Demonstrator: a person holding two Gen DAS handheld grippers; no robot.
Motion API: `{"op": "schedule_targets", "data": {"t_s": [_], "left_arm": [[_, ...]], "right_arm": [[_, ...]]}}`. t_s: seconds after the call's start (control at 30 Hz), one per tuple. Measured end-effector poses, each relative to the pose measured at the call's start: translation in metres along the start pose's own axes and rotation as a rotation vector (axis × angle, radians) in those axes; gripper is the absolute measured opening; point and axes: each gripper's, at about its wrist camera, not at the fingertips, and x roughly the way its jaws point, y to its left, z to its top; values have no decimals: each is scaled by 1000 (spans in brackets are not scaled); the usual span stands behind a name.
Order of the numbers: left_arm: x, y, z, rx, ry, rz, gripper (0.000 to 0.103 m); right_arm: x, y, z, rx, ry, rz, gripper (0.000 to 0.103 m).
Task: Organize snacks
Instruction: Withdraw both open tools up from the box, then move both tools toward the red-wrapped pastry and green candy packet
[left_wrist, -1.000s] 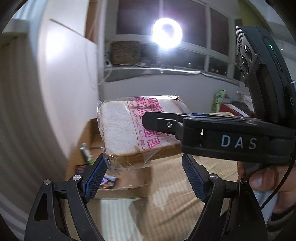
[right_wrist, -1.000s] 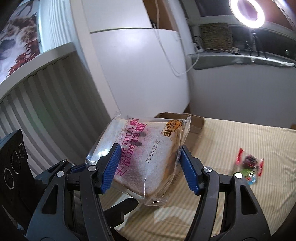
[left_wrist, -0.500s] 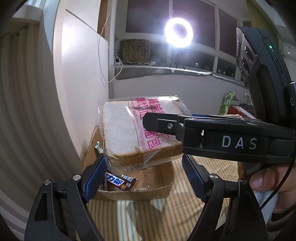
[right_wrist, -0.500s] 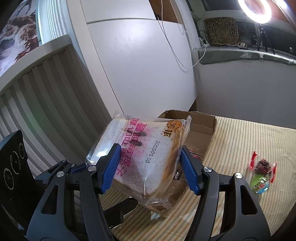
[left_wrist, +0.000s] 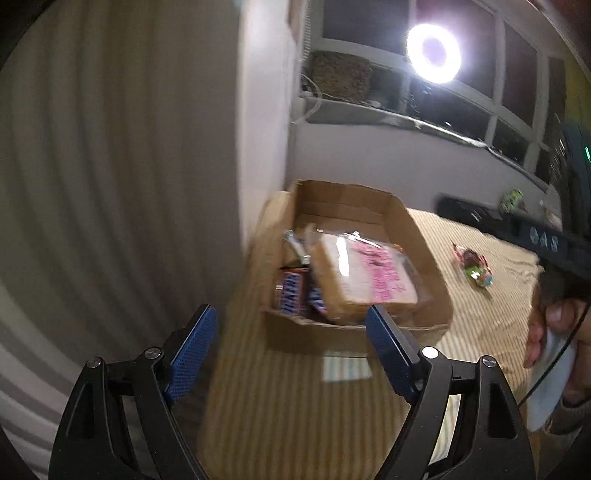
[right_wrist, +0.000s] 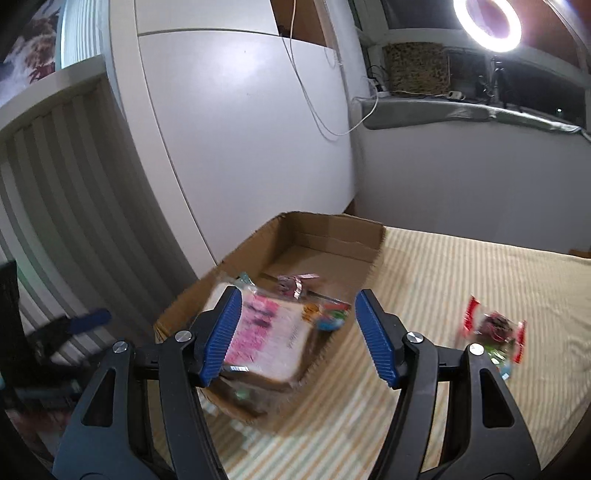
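The wrapped toast slice (left_wrist: 364, 275) with pink print lies tilted in the open cardboard box (left_wrist: 424, 236), on top of Snickers bars (left_wrist: 291, 295). My left gripper (left_wrist: 291, 350) hangs in front of the box, its jaws opening with nothing between them. In the right wrist view the toast (right_wrist: 266, 339) shows blurred down in the box (right_wrist: 332, 229), below my right gripper (right_wrist: 297, 332). That gripper's jaws stand apart and its right pad is off the bag. From the left wrist view the right gripper (left_wrist: 517, 229) is off to the right of the box.
A small red and green snack pack (right_wrist: 495, 332) lies on the striped cloth right of the box. Small wrapped sweets (right_wrist: 295, 286) sit in the box behind the toast. White cabinet and ribbed wall stand close on the left. A hand (left_wrist: 554, 332) holds the right gripper.
The toast left the right gripper's pads and now lies in the box. Both grippers sank toward the box, and the left one swung left, away from the right gripper.
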Motion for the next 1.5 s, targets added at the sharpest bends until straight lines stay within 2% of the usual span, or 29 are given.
{"op": "schedule_targets", "data": {"t_s": [0.27, 0.6, 0.7, 0.87, 1.17, 1.33, 1.5], "left_arm": [[-21, 21, 6, -69, -44, 43, 83], [-32, -1, 7, -23, -61, 50, 83], [-28, -18, 11, 1, -58, 40, 83], [-17, -56, 16, 49, -55, -2, 83], [21, -164, 19, 150, -18, -196, 83], [34, -205, 14, 203, 5, -268, 83], [40, -223, 7, 232, 26, -281, 83]], "right_arm": [[-15, 27, -14, -65, -9, 24, 67], [-32, 22, -27, -56, -29, 28, 67], [-44, 5, -32, -45, -43, -14, 67], [-73, -50, -48, 35, -55, -99, 68], [-140, -155, -87, 208, -67, -314, 72], [-160, -176, -96, 237, -74, -358, 72], [-162, -181, -94, 219, -70, -352, 72]]}}
